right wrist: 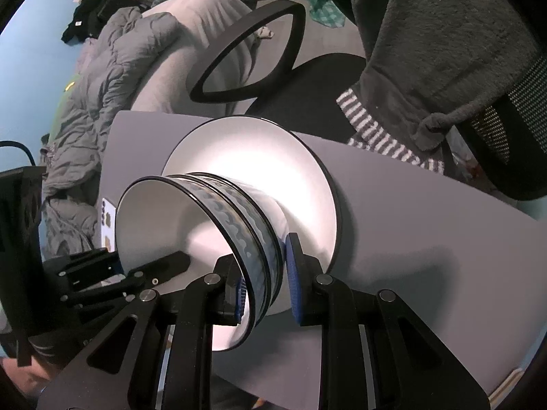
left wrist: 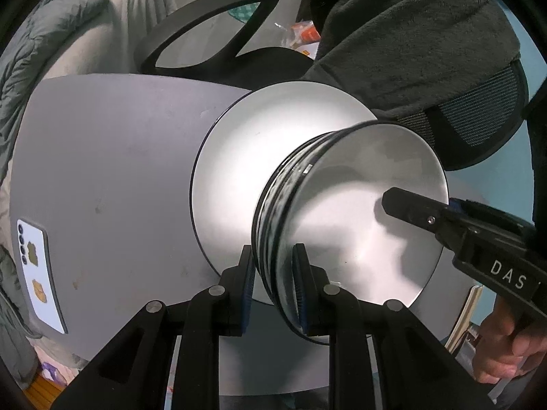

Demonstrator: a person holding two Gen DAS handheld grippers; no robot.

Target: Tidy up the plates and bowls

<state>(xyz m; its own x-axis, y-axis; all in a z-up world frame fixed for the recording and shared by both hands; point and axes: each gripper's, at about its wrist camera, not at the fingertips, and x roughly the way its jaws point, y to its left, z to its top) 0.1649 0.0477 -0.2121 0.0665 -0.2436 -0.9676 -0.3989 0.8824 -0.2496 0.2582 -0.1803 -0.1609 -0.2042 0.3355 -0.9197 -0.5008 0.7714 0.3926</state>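
A stack of white bowls with blue wave bands [left wrist: 359, 218] [right wrist: 212, 225] stands on a white, dark-rimmed plate [left wrist: 273, 130] [right wrist: 259, 150] on the grey table [left wrist: 112, 157] [right wrist: 427, 232]. My left gripper [left wrist: 275, 283] straddles the stack's near rim, one finger inside and one outside, closed on it. My right gripper [right wrist: 265, 273] straddles the opposite rim the same way, with a small gap at the outer pad. Its inner finger shows in the left wrist view [left wrist: 410, 208], and the left gripper's finger [right wrist: 164, 266] shows in the right wrist view.
A white phone [left wrist: 41, 273] lies on the table's left part. A black office chair [left wrist: 218, 30] [right wrist: 253, 58] with a dark fleece garment [left wrist: 410, 34] [right wrist: 444, 51] stands behind the table. Grey bedding [right wrist: 112, 78] lies beyond to the left.
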